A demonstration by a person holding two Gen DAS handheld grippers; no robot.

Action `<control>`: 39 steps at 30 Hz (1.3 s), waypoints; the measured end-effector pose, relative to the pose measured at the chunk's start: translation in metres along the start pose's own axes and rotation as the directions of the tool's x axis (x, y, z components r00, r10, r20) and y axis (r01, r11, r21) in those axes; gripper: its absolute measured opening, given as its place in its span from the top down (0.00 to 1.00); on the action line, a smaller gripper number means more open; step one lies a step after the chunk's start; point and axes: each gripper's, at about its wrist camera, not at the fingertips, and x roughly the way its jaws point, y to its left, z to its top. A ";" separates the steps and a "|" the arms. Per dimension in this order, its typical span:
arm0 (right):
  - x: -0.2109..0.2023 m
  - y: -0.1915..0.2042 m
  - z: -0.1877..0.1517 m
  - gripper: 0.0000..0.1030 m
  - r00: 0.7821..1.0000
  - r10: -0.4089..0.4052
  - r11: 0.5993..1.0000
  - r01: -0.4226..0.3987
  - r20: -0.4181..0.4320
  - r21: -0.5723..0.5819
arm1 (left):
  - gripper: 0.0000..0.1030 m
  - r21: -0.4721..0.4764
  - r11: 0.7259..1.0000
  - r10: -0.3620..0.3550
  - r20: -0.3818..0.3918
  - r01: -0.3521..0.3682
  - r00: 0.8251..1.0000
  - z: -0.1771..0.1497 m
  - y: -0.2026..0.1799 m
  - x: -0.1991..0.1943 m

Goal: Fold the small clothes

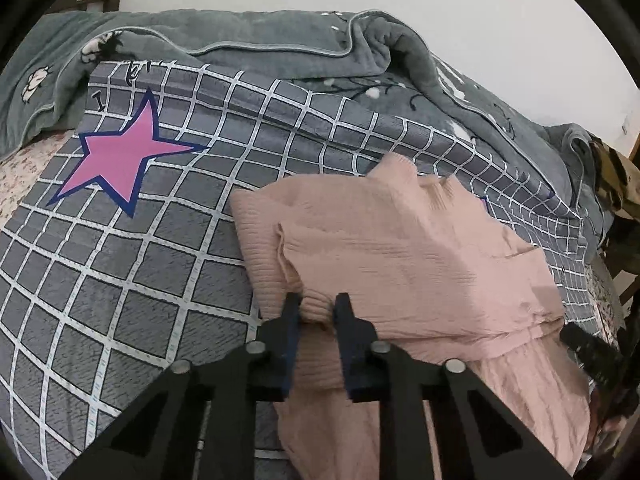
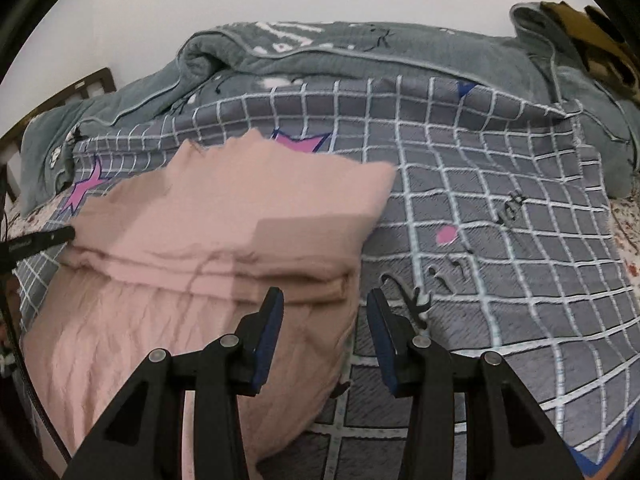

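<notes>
A pink knitted garment [image 1: 400, 248] lies partly folded on a grey checked bedsheet [image 1: 120, 280], its upper part doubled over the lower part. My left gripper [image 1: 318, 306] is shut on a fold at the garment's left edge. In the right wrist view the same garment [image 2: 224, 216] lies left of centre. My right gripper [image 2: 324, 300] is open and empty just above the garment's right edge, jaws wide apart. The left gripper's finger [image 2: 40, 240] shows at the far left of the right wrist view, at the garment's other edge.
A grey-green blanket [image 1: 280, 48] is bunched along the back of the bed, also seen in the right wrist view [image 2: 360, 52]. A pink star [image 1: 120, 152] is printed on the sheet. A camouflage cloth [image 2: 592, 40] lies at the far right. A white wall stands behind.
</notes>
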 end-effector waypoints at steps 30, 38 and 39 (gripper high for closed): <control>0.001 0.007 0.008 0.52 0.999 -0.052 0.999 0.052 -0.008 0.000 | 0.38 0.009 0.994 0.110 0.059 -0.111 0.992 -0.037 0.005 -0.027; -0.068 0.021 -0.014 0.46 0.998 -0.037 0.998 0.039 0.049 -0.039 | 0.21 -0.023 0.989 0.145 0.129 -0.143 0.981 -0.061 -0.003 -0.088; -0.076 0.022 -0.018 0.46 0.998 -0.037 0.998 0.040 0.057 -0.042 | 0.21 -0.024 0.985 0.170 0.133 -0.168 0.976 -0.065 -0.006 -0.096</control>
